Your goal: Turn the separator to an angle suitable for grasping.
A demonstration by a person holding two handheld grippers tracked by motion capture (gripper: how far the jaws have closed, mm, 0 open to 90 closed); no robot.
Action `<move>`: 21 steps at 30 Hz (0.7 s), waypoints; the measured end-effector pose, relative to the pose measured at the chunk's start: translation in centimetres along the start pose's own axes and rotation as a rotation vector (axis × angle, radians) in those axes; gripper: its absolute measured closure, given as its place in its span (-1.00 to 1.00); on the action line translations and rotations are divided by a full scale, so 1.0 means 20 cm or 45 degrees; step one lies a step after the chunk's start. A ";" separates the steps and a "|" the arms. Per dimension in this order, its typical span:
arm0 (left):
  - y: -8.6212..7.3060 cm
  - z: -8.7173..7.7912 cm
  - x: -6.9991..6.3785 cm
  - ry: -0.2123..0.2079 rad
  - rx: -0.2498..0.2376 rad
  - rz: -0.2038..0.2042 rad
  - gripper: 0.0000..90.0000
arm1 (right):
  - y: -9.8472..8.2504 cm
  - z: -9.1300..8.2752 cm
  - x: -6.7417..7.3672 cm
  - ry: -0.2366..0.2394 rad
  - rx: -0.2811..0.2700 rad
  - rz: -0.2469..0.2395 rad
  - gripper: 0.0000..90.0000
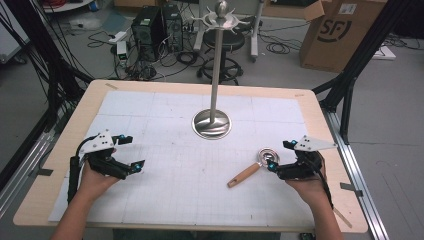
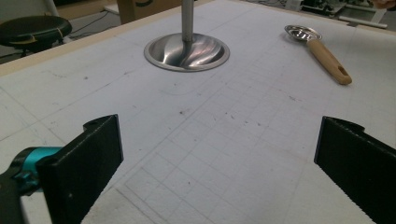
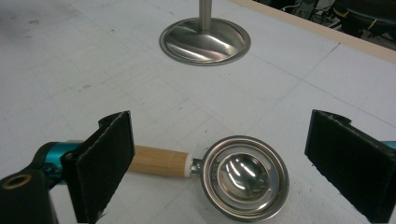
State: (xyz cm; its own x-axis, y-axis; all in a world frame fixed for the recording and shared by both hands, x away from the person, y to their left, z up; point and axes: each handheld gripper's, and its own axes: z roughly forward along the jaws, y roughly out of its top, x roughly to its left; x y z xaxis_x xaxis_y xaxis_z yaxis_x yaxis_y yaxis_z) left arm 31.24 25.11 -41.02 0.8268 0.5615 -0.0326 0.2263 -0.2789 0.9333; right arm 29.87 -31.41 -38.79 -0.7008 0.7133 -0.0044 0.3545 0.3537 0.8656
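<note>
On the table: a white gridded mat (image 1: 165, 195) covers most of a pale wooden tabletop (image 1: 50, 200), whose edge shows bare all round the mat; the mat carries small dark specks in the left gripper view.
Stand: a steel rack (image 1: 215, 65) rises from a round polished base near the middle of the mat's far half, with a ring of hooks and a knob at its top.
Room: grey floor beyond the table, with black computer towers (image 1: 156, 30), loose cables, a black stool behind the stand's pole, and a brown cardboard box (image 1: 340, 32) at far right; dark frame posts stand at both sides.
Strainer: a small metal strainer (image 3: 245, 177) with a wooden handle (image 1: 244, 175) lies flat on the mat at the right, bowl toward the far side, handle slanting toward the person's side and the middle; well apart from the stand's base.
Right gripper: the right gripper (image 3: 219, 154) sits low over the strainer, jaws spread wide on either side of the bowl and handle joint, pads clear of it; nothing grasped.
Left gripper: the left gripper (image 2: 219, 154) rests at the mat's left, jaws wide apart over bare mat, holding and touching nothing; well apart from the strainer.
</note>
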 end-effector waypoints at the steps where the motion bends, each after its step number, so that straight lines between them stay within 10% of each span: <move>1: 0.00 0.00 0.00 0.003 -0.001 -0.005 -0.96 | 0.00 0.00 0.00 0.000 0.000 0.000 -0.78; 21: 0.00 0.00 0.00 -0.004 0.005 -0.005 -0.96 | 0.01 0.12 0.12 0.350 0.146 -0.144 0.47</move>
State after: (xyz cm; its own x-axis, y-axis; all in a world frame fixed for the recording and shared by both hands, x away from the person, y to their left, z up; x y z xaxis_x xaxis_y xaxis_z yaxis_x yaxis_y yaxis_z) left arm 31.32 25.11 -41.07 0.8277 0.5599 -0.0375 0.2314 -0.2797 0.9318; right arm 29.83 -28.18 -39.86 -0.8753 0.4809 0.0513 0.3213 0.4988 0.8049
